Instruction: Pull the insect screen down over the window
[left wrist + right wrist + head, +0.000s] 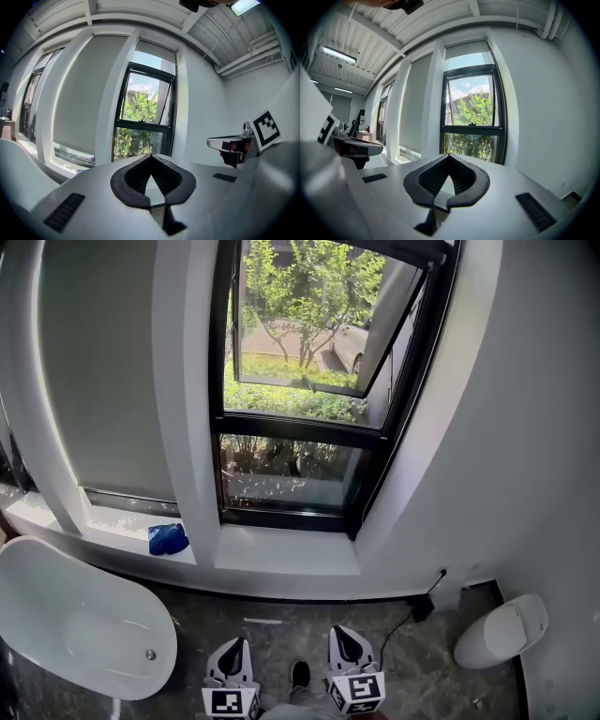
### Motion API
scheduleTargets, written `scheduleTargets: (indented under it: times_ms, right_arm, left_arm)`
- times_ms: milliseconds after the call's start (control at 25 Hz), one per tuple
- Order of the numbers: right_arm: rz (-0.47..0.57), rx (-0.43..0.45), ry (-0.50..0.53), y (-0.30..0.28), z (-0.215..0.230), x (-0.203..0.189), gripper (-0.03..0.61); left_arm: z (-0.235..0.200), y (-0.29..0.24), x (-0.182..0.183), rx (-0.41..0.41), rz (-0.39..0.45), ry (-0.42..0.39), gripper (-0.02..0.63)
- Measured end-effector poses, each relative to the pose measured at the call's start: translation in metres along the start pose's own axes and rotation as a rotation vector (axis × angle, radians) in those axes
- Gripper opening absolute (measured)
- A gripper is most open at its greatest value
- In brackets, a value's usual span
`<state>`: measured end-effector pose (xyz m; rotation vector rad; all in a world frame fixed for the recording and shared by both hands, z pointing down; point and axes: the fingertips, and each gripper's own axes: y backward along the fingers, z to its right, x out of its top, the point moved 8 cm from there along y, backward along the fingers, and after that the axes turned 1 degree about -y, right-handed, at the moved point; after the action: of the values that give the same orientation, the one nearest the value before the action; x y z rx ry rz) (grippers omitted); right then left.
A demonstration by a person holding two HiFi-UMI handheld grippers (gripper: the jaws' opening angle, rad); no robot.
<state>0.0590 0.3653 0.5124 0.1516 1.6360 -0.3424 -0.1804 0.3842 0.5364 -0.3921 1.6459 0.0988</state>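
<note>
Left hand-held gripper [233,649], white body with black ribbed jaws: jaws closed tip to tip with nothing between them, as seen in its own view [150,156]; held low at 6 o'clock in the head view, pointing near level toward the window wall. Right hand-held gripper [348,644], same make: jaws likewise closed and empty [450,156], held parallel and just beside the left, each showing in the other's view [233,145] [355,147]. Print: black-and-white square patterns on the left marker cube [231,701] and the right marker cube [357,691]; nothing else readable. Dark shoe [300,674] between the grippers on the dark marbled floor [281,624]. Black-framed window [309,427] at 12 o'clock from the grippers, well apart from both; its upper sash tilts outward, and green shrubs and a pale parked car [347,348] show through the glass. Pale grey band [466,49] across the top of the window recess, above the black frame; whether this is the insect screen cannot be told. Grey roller blind [103,362] over the neighbouring opening at 11 o'clock. Crumpled blue cloth [168,539] on the white sill [281,554] at 10 o'clock. White oval bathtub [75,624] at 9 o'clock. Black cable and plug [422,606] at 2 o'clock by the wall. White rounded floor fixture [502,631] at 3 o'clock.
</note>
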Motion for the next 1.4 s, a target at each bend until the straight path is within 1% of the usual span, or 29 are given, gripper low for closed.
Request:
scheduleTargets:
  times_ms: [200,400,600,800,1000,1200,1400]
  right_arm:
    - [0.000,0.016,-0.026,-0.039,0.024,-0.004,-0.006]
    - [0.019,0.040,-0.034,-0.091,0.065,0.004,-0.006]
    - [0.035,0.067,-0.051,-0.137,0.113,0.015,-0.006]
    - [0.052,0.089,-0.060,-0.169,0.160,0.017,-0.006]
    - [0.062,0.091,-0.060,-0.194,0.200,0.017,-0.006]
    - [0.054,0.091,-0.095,-0.210,0.216,0.010,-0.005]
    - [0.022,0.080,-0.114,-0.239,0.224,0.002,-0.005]
  left_arm:
    - [-0.001,-0.039,0.008,0.019,-0.005,-0.005,0.014]
    - [-0.001,-0.103,0.029,0.068,-0.002,-0.007,0.014]
    - [0.012,-0.163,0.053,0.094,0.014,-0.019,0.014]
    - [0.030,-0.213,0.059,0.117,0.003,-0.023,0.014]
    - [0.047,-0.254,0.067,0.121,-0.007,-0.032,0.014]
    - [0.048,-0.274,0.068,0.130,-0.040,-0.029,0.014]
    - [0.035,-0.301,0.064,0.127,-0.059,-0.028,0.014]
